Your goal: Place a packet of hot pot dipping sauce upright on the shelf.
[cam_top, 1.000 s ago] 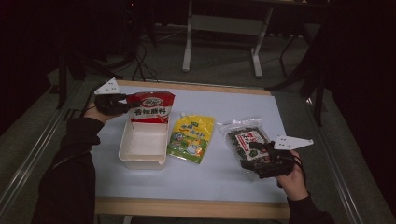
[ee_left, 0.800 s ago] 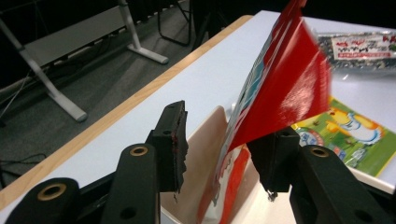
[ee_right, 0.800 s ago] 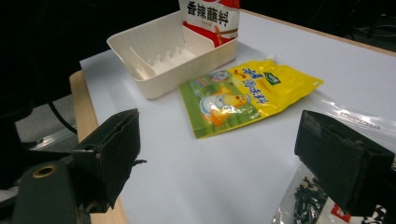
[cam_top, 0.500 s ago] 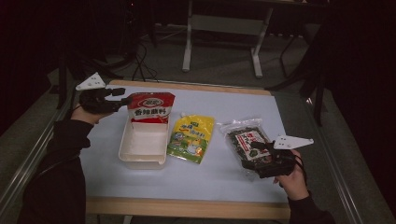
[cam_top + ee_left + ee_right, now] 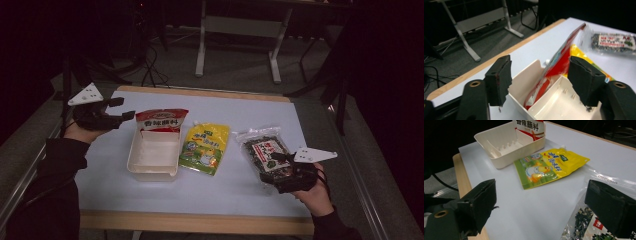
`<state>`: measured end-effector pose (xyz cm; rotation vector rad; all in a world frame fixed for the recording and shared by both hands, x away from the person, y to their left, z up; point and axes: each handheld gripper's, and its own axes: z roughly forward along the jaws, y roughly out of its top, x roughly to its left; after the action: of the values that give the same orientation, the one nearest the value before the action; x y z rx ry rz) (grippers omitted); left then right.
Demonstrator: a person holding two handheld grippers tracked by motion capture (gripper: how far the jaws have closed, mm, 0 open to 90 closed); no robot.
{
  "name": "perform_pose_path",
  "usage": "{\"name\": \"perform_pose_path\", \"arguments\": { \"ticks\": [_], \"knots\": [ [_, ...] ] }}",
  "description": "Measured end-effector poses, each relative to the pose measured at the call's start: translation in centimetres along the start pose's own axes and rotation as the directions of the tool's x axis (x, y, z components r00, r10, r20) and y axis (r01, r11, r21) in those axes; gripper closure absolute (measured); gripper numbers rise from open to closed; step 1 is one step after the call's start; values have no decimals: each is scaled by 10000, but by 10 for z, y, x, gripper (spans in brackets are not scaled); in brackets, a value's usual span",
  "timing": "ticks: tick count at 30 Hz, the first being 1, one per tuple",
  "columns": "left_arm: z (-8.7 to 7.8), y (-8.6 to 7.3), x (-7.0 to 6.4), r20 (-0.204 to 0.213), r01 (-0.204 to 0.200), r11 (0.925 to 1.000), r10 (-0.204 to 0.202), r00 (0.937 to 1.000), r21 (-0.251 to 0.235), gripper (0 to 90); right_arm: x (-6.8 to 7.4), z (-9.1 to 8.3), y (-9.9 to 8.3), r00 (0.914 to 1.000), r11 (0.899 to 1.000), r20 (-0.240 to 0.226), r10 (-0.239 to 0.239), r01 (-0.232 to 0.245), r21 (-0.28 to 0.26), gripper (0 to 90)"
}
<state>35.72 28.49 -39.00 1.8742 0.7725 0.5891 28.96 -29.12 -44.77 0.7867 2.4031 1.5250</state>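
Right gripper (image 5: 274, 165) is hovering with jaws wide apart over the near end of the seaweed bag (image 5: 262, 150), which is lying lengthwise straight ahead.

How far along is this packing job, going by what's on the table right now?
One of three packets looks done: the red packet stands on edge in the white bin. The left gripper is open beside it, holding nothing. In hand, probably: the right gripper sits open at the dark seaweed packet. The yellow pouch lies flat on the table, untouched, so likely two remain.
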Motion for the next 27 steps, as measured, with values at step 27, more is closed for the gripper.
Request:
{"name": "perform_pose_path", "arguments": {
  "ticks": [27],
  "knots": [
    [6,-12,-112,2361,410,9964,-224,9715,-740,239,-1,-6,-6,9993,9994,229,-292,296,-158,218]
  ]
}}
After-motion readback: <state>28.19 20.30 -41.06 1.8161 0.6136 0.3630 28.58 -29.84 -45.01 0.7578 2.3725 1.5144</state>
